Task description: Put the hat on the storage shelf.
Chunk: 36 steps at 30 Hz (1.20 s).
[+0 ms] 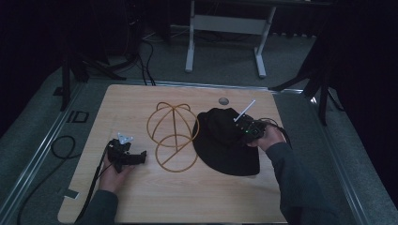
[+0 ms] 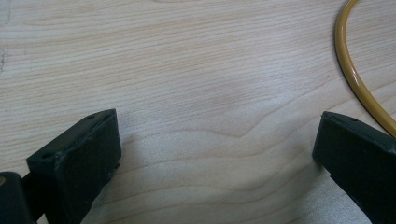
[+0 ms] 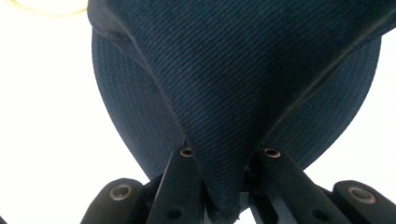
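Left forearm in from six o'clock, hand wrapped round the left gripper [image 1: 127, 157], jaws level, pointing toward three o'clock and standing wide apart, nothing between them. Right sleeve in from five o'clock, bent toward eleven, hand gripping the right gripper [image 3: 219, 186], jaws pointing toward nine o'clock and pinched tight on a fold of dark cloth.

The hat [image 1: 225, 140] is black from above, dark navy with a fine diagonal weave up close [image 3: 233, 93]. The wire stand [image 1: 172, 136] is mustard yellow. The worktop [image 1: 141, 197] is pale wood with wavy grain. Both claws are black.
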### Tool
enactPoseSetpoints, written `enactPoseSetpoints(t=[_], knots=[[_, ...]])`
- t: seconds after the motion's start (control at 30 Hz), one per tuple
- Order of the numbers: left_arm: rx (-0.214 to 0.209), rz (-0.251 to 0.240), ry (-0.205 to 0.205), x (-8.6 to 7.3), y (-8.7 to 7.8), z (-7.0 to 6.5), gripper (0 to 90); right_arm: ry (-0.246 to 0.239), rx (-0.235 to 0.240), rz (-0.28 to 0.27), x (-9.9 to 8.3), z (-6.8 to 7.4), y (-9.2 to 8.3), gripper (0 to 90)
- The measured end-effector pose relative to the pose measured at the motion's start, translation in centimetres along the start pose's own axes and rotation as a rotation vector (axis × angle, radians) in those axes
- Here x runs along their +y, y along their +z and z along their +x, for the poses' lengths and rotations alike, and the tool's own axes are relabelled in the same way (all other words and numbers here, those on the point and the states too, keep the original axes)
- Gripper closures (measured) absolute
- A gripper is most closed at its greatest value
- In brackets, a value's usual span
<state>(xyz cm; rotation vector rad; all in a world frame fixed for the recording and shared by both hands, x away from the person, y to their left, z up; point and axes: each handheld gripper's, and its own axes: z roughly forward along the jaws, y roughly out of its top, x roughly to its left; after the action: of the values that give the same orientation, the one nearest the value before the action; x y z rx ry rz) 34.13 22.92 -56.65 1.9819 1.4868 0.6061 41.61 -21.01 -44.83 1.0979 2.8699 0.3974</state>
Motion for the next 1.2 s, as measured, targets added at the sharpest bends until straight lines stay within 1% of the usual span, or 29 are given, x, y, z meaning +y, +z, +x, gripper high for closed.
enactPoseSetpoints(t=[0.1,0.23,0.37,0.47,0.83,1.2], knots=[[0.000,0.000,0.001,0.0,0.0,0.0,1.2,-0.001,0.013,0.006,-0.1,0.1,-0.1,86.8],[0.000,0.000,0.000,0.0,0.0,0.0,1.3,-0.005,0.004,0.003,-0.2,0.2,-0.6,87.0],[0.000,-0.003,-0.004,0.0,0.0,0.0,1.2,-0.010,0.003,-0.020,-0.2,0.3,-1.2,87.1],[0.000,-0.002,-0.002,0.0,0.0,0.0,1.3,-0.014,0.016,-0.032,-0.3,0.2,-1.6,87.1],[0.000,-0.002,-0.002,0.0,0.0,0.0,1.2,-0.003,0.021,-0.103,-0.9,-0.3,-3.7,87.4],[0.000,-0.002,-0.002,0.0,0.0,0.0,1.2,0.006,0.030,-0.142,-1.4,-0.7,-4.6,87.4]])
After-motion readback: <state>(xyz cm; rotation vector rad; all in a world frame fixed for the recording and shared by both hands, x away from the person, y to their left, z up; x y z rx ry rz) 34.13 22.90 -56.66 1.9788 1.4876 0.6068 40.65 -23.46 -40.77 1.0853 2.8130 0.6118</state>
